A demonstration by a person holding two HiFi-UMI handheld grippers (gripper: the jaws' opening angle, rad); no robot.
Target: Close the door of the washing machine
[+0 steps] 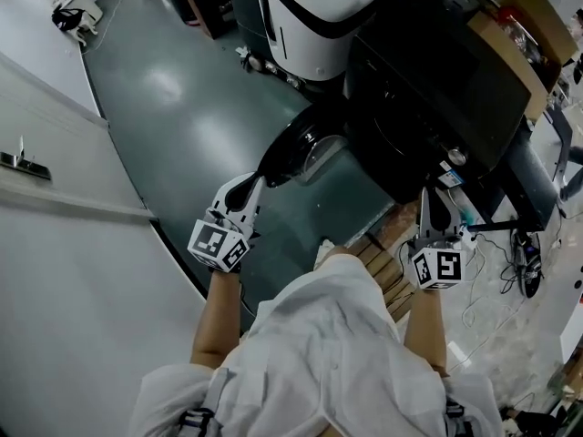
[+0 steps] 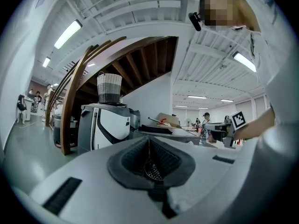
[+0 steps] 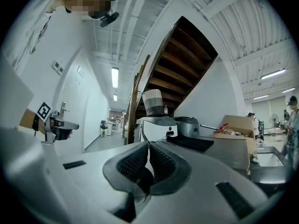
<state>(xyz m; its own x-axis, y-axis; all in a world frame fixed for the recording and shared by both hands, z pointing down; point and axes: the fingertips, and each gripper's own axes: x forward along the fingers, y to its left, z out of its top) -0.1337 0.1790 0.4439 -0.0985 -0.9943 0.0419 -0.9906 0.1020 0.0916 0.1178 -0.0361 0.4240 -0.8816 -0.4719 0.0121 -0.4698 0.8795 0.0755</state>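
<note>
The black washing machine [image 1: 437, 98] stands ahead at the right of the head view. Its round door [image 1: 296, 153] hangs open, swung out to the left over the green floor. My left gripper [image 1: 253, 188] is shut and empty, with its tips just below and left of the door's edge, and I cannot tell whether they touch it. My right gripper [image 1: 426, 203] is shut too, holds nothing, and sits in front of the machine's lower front. In the left gripper view the pads [image 2: 140, 155] are pressed together. The right gripper view shows the same with its pads [image 3: 161, 160], and the machine's dark top [image 3: 191, 143] beyond.
A white and black appliance [image 1: 319, 16] with a woven basket [image 2: 109, 87] on top stands behind the washer. A cardboard box [image 1: 519, 35] lies at its right. Wooden slats [image 1: 383, 258] are underfoot and cables [image 1: 496, 271] trail at the right. A white wall with a handle [image 1: 23, 157] runs along the left.
</note>
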